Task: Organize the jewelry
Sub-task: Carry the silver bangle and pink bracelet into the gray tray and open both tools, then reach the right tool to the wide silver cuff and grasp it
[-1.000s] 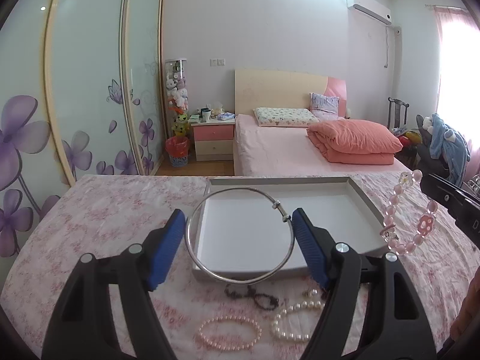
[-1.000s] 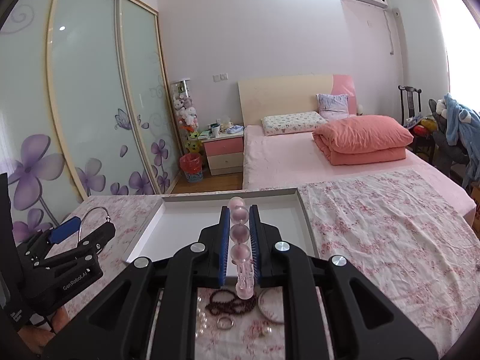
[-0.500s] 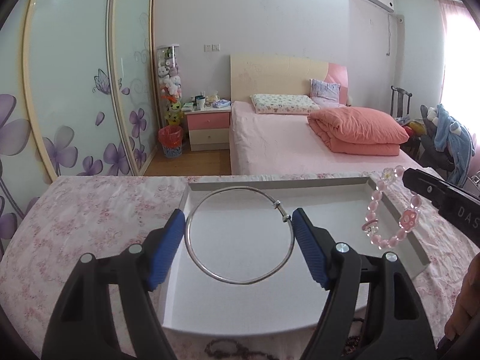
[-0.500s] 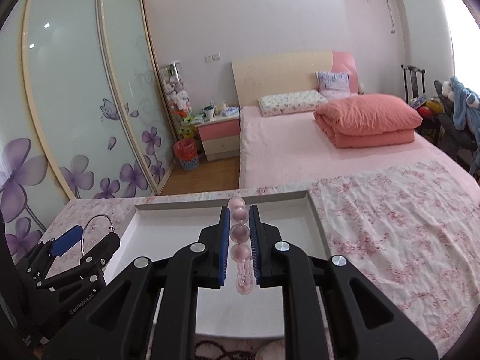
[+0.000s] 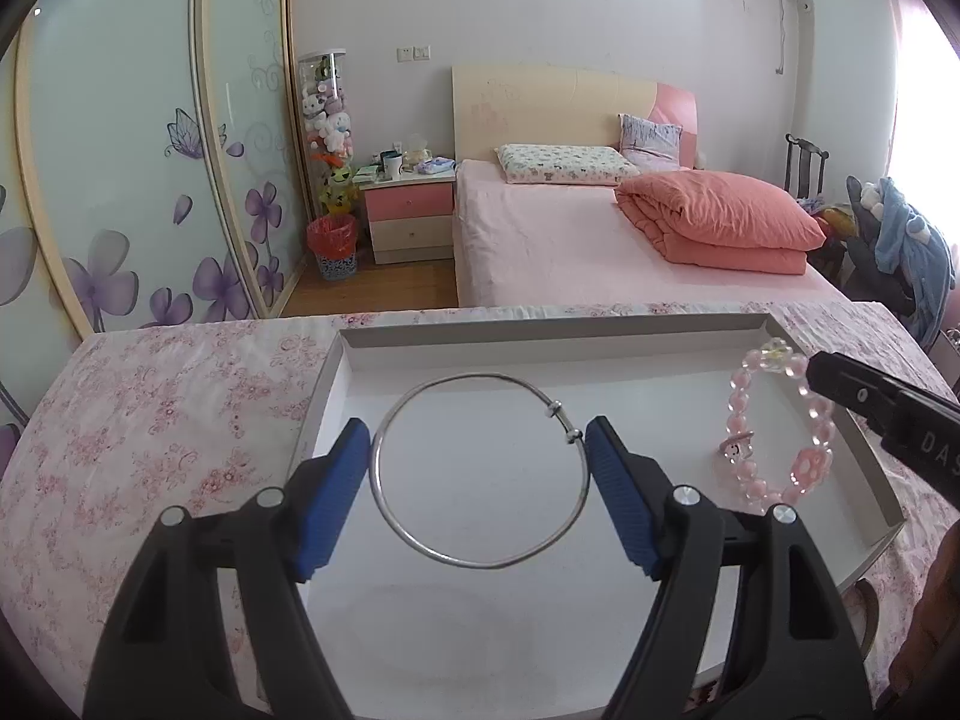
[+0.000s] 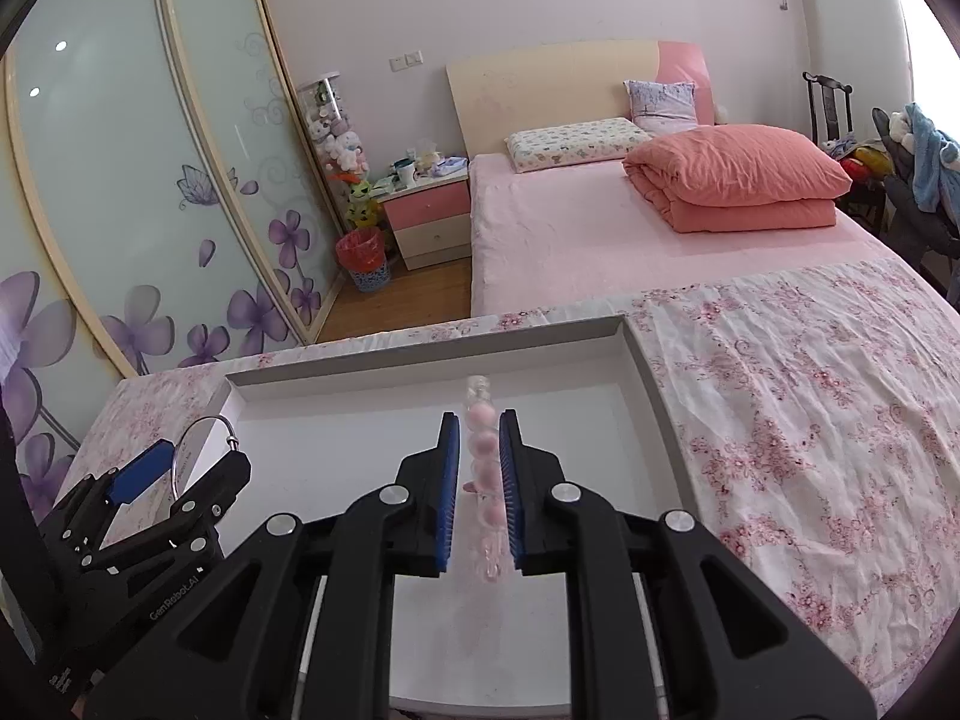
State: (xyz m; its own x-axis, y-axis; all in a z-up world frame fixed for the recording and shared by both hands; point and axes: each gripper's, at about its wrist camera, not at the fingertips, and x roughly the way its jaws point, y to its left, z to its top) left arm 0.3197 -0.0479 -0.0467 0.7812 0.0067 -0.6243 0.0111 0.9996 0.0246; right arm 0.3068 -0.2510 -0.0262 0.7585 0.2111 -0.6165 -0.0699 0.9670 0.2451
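Note:
My left gripper (image 5: 477,438) is shut on a thin silver bangle (image 5: 480,564), its blue pads pressing the ring from both sides. The bangle hangs low over the left half of a shallow white tray (image 5: 540,336). In the right wrist view my right gripper (image 6: 478,420) is shut on a pink bead bracelet (image 6: 483,462), seen edge-on between the pads, over the tray (image 6: 420,360). From the left wrist view the bracelet (image 5: 735,414) dangles from the right gripper (image 5: 819,375) above the tray's right side. The left gripper (image 6: 192,456) and bangle (image 6: 210,418) show at the lower left.
The tray lies on a table covered with a pink floral cloth (image 5: 150,420) that reaches out to both sides (image 6: 810,420). Beyond the table are a bed (image 5: 570,240), a nightstand (image 5: 411,210) and sliding wardrobe doors. A person's hand (image 5: 936,600) shows at the lower right.
Both grippers have moved forward and down, from in front of the tray to over it. The loose jewelry on the cloth has slipped out of view. Both grips are unchanged.

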